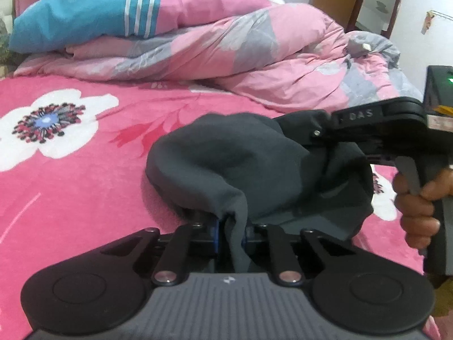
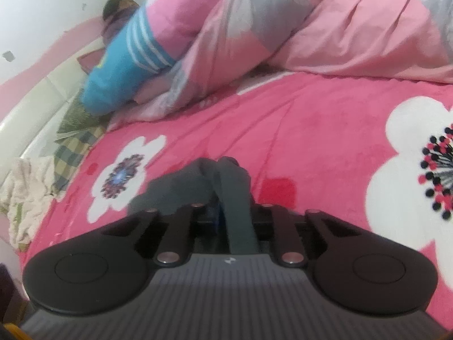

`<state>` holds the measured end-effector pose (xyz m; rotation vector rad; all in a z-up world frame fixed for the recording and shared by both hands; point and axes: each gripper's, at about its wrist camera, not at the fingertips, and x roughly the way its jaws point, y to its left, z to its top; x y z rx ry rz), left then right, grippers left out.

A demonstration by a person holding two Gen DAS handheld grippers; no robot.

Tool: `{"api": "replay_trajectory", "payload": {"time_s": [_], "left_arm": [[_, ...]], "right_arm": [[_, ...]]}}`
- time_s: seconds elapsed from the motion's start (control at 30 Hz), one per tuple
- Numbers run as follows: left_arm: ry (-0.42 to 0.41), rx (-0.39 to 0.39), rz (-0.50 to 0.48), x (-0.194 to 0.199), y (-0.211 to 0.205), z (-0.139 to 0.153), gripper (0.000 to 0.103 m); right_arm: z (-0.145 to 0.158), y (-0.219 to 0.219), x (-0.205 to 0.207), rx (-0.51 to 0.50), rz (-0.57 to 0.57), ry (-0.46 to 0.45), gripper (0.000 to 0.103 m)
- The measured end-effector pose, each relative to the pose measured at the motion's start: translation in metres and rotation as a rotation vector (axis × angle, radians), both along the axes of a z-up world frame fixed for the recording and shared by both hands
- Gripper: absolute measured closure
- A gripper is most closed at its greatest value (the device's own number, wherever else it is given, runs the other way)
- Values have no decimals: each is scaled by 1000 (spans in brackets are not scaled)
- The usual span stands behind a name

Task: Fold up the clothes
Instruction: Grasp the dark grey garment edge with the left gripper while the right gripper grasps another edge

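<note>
Two grippers clamp one dark grey garment (image 1: 226, 164) lying bunched on the pink flowered blanket (image 1: 85, 198). The left gripper (image 1: 230, 226) pinches its near fold; the right gripper (image 2: 233, 212), held by a hand (image 1: 419, 206), bites the far edge, nearer the rumpled pink-and-grey duvet (image 1: 254, 56).

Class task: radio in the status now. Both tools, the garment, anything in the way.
Left tool shut on dark grey garment. Right tool shut on it too. Garment bunched on pink flowered blanket. Quilt heaped behind, apart from it.
</note>
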<state>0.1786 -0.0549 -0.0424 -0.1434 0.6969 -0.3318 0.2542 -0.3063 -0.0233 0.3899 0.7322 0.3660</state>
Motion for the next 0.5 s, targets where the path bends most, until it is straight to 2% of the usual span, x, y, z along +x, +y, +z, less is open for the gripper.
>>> {"api": "replay_trajectory", "payload": {"time_s": [0.17,0.33,0.5], "left_arm": [[-43,2,-38,-36,4,18,93],[-82,17,-106,-88,12,32,94],[-79,56,-175,-142,23,29,94]], "right_arm": [[23,2,-47,31,13,-42,96],[41,3,-114,46,56,-98,96],[36,2,-181,39,88,-100,96]]}}
